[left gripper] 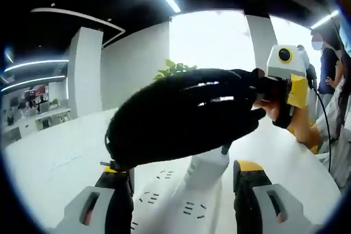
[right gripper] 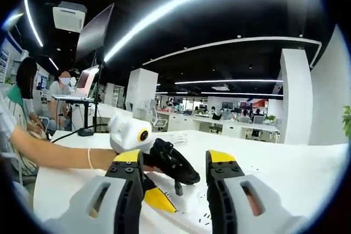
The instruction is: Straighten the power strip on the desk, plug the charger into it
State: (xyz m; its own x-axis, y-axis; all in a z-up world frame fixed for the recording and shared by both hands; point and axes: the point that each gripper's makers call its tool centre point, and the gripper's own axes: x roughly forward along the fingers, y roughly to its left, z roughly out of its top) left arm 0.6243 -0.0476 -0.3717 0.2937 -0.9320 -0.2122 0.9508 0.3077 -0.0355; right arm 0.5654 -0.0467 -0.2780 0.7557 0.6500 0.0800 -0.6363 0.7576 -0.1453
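White plastic was what we saw first: the power strip lay flat on the white desk, running away between the jaws of our left gripper in the left gripper view, its rows of sockets facing up. Those jaws stood wide apart, one on each side of the strip, and we could not see them pressing on anything. Above the strip hung a bundle of black cable, a thick coiled loop held up off the desk and crossing most of that view. At its right end the other gripper, yellow and white, came in from the right in a person's hand; we could not tell whether its jaws gripped the cable or merely met it there. In the right gripper view, our right gripper showed its two yellow-tipped jaws standing apart with nothing between them that we could make out. Beyond them the left gripper sat on the desk beside the black cable, with a bare forearm reaching to it from the left. The power strip showed faintly between the jaws. People sat near a laptop at the far left.
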